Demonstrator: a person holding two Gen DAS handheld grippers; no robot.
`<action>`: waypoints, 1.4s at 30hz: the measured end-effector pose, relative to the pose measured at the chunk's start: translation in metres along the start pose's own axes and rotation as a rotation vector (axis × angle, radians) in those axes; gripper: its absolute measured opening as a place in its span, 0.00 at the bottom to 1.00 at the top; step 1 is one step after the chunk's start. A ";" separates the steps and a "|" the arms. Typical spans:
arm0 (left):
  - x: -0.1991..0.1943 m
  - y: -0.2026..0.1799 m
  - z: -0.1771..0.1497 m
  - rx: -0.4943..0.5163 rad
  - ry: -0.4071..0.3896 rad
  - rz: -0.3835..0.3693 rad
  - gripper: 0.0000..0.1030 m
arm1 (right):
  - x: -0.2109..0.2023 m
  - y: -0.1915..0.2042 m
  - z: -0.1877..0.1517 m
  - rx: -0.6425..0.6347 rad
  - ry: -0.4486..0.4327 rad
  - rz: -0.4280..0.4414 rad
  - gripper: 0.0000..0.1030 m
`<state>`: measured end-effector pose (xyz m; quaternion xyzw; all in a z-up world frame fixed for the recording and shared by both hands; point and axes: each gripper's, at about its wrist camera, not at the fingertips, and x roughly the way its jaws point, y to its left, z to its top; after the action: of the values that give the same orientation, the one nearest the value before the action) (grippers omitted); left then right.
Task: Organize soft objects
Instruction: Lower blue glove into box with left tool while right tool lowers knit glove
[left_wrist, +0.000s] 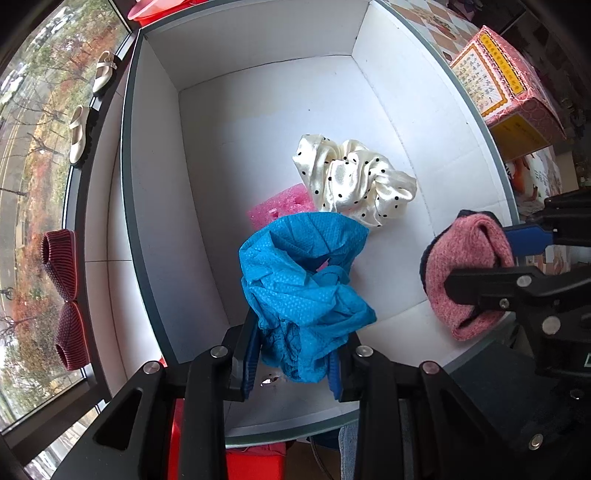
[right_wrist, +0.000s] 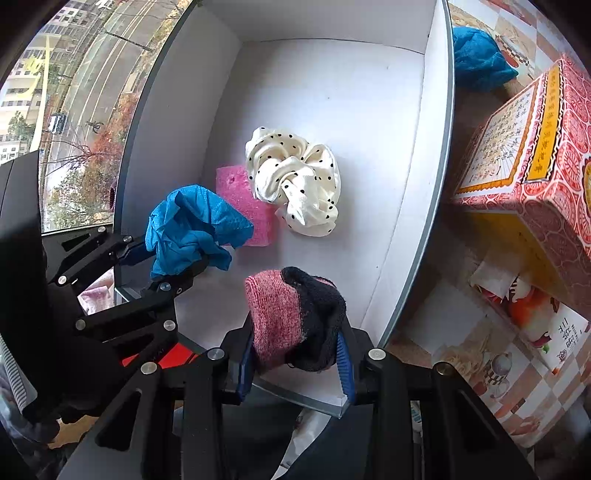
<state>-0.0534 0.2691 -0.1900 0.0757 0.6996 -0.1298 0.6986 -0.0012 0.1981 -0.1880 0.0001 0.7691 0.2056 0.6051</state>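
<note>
My left gripper is shut on a crumpled blue cloth, held above the near end of the white box; they also show in the right wrist view, the gripper and the cloth. My right gripper is shut on a pink and black knitted sock, also over the box's near end; the sock shows in the left wrist view. On the box floor lie a cream polka-dot scrunchie and a pink sponge.
A red patterned carton stands right of the box on a checked tablecloth. Another blue cloth lies beyond the box's right wall. Shoes and red slippers sit on the window ledge at left.
</note>
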 end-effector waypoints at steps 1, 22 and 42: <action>0.000 -0.001 -0.001 -0.005 0.001 -0.005 0.32 | 0.004 0.004 -0.001 -0.002 -0.004 -0.003 0.36; -0.028 0.021 0.037 -0.136 -0.064 -0.018 0.32 | -0.038 -0.002 0.024 0.022 -0.150 -0.014 0.36; -0.028 0.025 0.064 -0.176 -0.067 -0.017 0.63 | -0.059 -0.004 0.063 0.005 -0.183 -0.002 0.41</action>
<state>0.0155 0.2766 -0.1636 0.0038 0.6853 -0.0763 0.7243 0.0738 0.1995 -0.1463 0.0198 0.7111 0.2021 0.6731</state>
